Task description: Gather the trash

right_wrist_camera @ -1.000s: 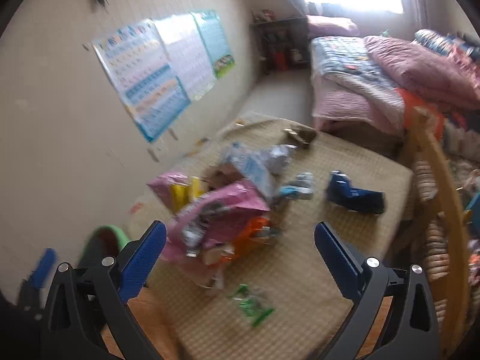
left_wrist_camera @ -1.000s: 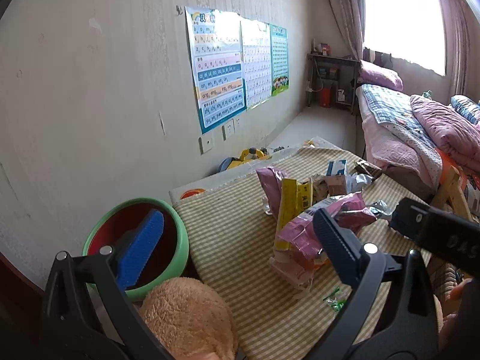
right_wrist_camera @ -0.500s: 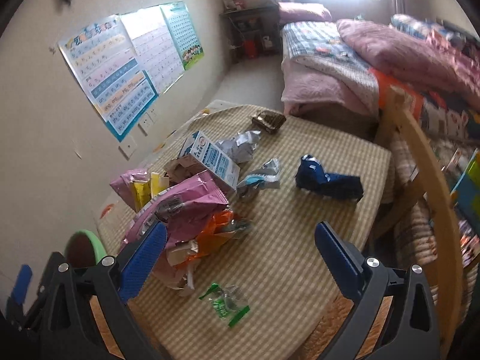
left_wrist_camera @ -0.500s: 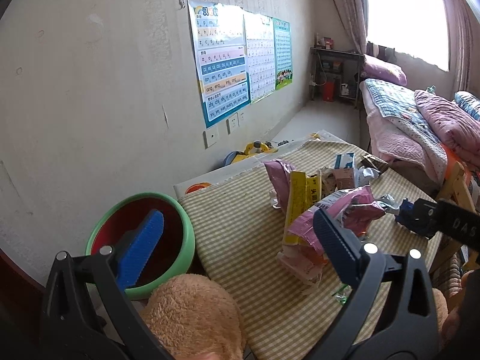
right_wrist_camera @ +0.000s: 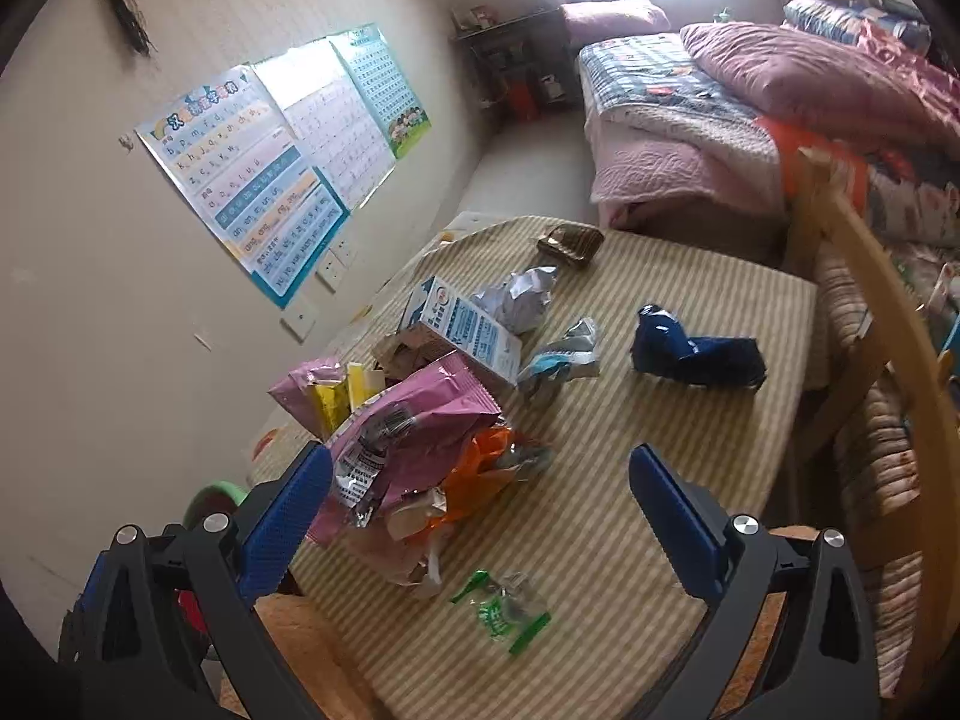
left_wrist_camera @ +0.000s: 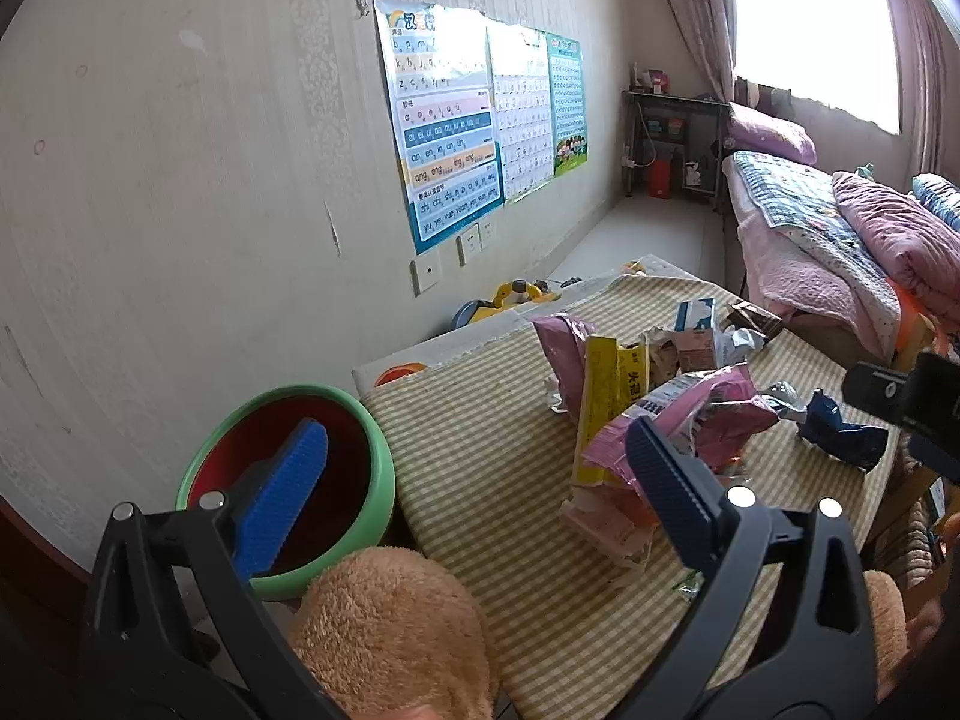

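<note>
— Where's the trash?
— Heaped on the bench [right_wrist_camera: 630,546]: pink bag [right_wrist_camera: 414,438], milk carton [right_wrist_camera: 465,333], blue wrapper [right_wrist_camera: 699,351].
— And the bin [left_wrist_camera: 288,474]?
— Beside the bench, green rim, red inside; contents can't be made out.
— The tongs?
— Left tongs [left_wrist_camera: 474,480] and right tongs [right_wrist_camera: 480,510] both gape wide, empty.

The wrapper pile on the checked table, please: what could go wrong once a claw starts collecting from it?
1. The pink bag lies tangled with an orange wrapper; grabbing one may drag others off the table edge.
2. The green-printed clear wrapper lies flat and could slip from the right claw.
3. The bin sits beside and below the table, so a hurried drop may miss.
</note>
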The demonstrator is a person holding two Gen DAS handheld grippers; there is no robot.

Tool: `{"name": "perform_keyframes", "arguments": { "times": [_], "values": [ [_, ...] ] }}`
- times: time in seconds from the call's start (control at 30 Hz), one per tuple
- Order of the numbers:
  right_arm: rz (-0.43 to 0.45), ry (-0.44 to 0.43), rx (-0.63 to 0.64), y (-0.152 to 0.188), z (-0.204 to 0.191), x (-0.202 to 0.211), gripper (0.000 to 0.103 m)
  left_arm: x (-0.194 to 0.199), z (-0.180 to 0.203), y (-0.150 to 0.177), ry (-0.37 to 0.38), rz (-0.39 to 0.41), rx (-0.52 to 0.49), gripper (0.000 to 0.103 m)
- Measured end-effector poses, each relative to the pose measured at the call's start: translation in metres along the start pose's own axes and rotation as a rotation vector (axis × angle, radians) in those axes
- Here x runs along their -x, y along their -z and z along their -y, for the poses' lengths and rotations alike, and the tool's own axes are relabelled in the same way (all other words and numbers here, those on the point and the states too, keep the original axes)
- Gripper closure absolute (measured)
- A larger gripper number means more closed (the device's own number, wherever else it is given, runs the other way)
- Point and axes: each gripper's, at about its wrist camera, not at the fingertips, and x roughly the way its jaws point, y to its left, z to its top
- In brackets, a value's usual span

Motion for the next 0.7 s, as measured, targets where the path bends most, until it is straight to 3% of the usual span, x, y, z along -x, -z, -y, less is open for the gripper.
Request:
{"name": "perform_keyframes", "arguments": {
  "times": [0.13,0.27,0.4,0.53,0.7],
  "values": [
    [0.014,0.0,-0.018,-0.005,-0.004,0.012,0.008,0.001,0.011,0.008,-0.014,0.007,-0.02,0.005],
    [0.049,0.059,0.046,-0.012,-0.017,0.024,0.007,0.001,0.017,0.01,0.011,-0.003,-0.041,0.005],
    [0.065,0.059,0.044,-0.01,-0.018,0.024,0.007,0.001,0.012,0.008,0.001,-0.003,-0.028,0.005],
    [0.142,0.14,0.099,-0.008,-0.021,0.029,0.007,-0.002,0.007,0.004,-0.026,-0.017,-0.027,0.005],
    [0.145,0.164,0.131,-0.006,-0.018,0.025,0.007,0.001,0.003,-0.002,-0.025,-0.013,-0.037,0.005]
  ]
}}
